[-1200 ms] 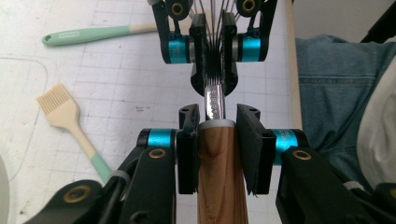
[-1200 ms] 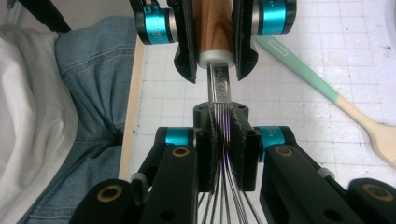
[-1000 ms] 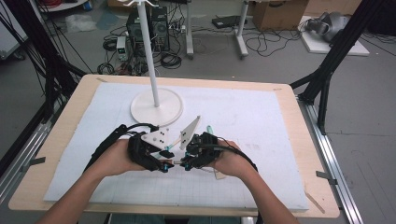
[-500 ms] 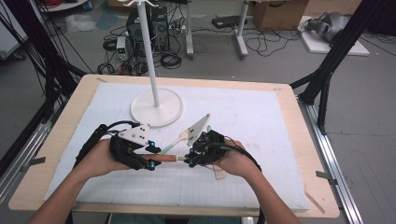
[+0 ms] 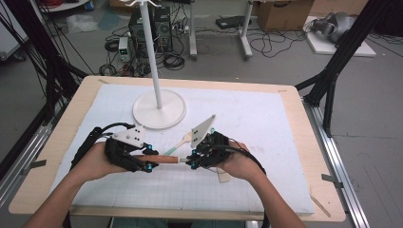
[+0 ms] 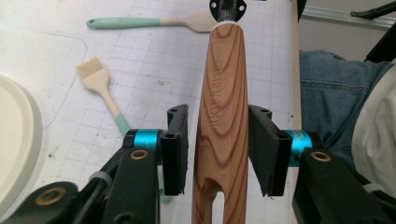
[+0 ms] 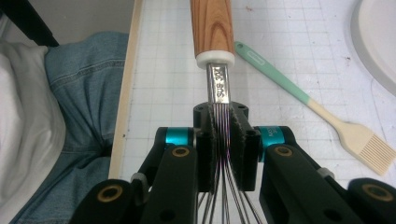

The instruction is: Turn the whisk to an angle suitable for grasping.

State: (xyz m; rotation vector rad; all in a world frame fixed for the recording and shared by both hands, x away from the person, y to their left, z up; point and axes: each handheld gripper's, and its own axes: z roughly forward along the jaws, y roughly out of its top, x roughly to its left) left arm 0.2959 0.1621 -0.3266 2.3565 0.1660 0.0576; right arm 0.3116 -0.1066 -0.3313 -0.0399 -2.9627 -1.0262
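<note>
So from the high view, both tongs meet near the front edge of the bench (image 5: 62,142), roughly mid-width, with a whisk (image 5: 164,160) held level between them. The left tongs (image 5: 148,159) sit at the wooden handle end, the right tongs (image 5: 191,159) at the wire end. A white stand base (image 5: 159,109) sits further back toward the far edge, and a mint-handled pastry brush (image 5: 179,143) lies on the mat just behind the whisk.

Left gripper view: the jaws of the left tongs (image 6: 218,149) are parted around the whisk's wooden handle (image 6: 223,107), a thin gap showing on each side, so they look let go rather than squeezing. A brush (image 6: 100,88) and a mint-handled spatula (image 6: 149,21) lie on the gridded mat beyond, and the stand base rim (image 6: 18,140) shows at the left.

Right gripper view: the right tongs (image 7: 226,140) are clenched on the whisk's wires (image 7: 223,121) just below the metal collar, with the wood handle (image 7: 211,25) running away from the camera. The brush (image 7: 317,107) lies off to the right on the mat.
</note>
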